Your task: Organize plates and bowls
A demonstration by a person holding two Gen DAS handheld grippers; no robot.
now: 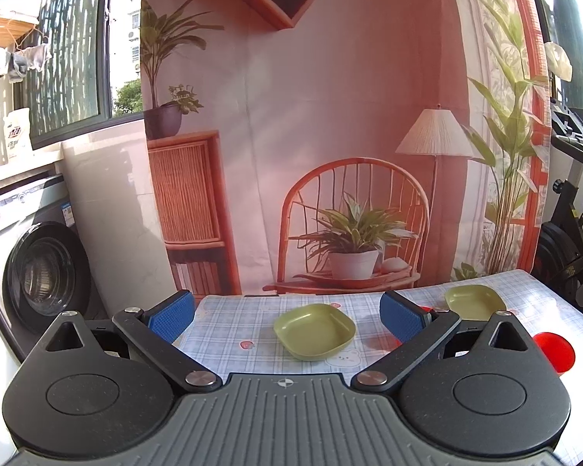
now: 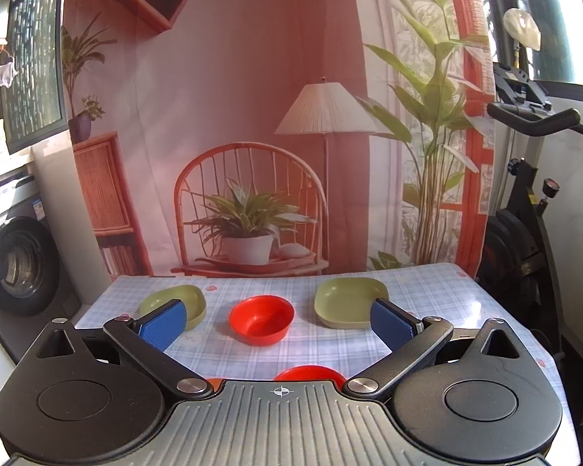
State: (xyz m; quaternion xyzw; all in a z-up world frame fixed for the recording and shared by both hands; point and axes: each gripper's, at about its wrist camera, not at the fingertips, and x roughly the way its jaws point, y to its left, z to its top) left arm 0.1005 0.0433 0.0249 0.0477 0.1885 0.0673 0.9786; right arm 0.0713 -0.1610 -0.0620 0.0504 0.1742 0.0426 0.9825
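Two green square plates and red bowls sit on a checked tablecloth. In the left wrist view, one green plate [image 1: 315, 331] lies between the fingers of my open, empty left gripper [image 1: 287, 320]; a second green plate [image 1: 475, 301] and a red bowl [image 1: 555, 351] lie to the right. In the right wrist view, a red bowl [image 2: 261, 319] sits ahead of my open, empty right gripper [image 2: 278, 320], with green plates at left [image 2: 175, 301] and right [image 2: 349, 301]. Another red bowl [image 2: 309, 372] is partly hidden under the gripper body.
The table [image 2: 447, 303] stands against a printed backdrop [image 1: 330, 116]. A washing machine [image 1: 31, 268] is off the left edge, an exercise bike [image 2: 524, 213] off the right edge.
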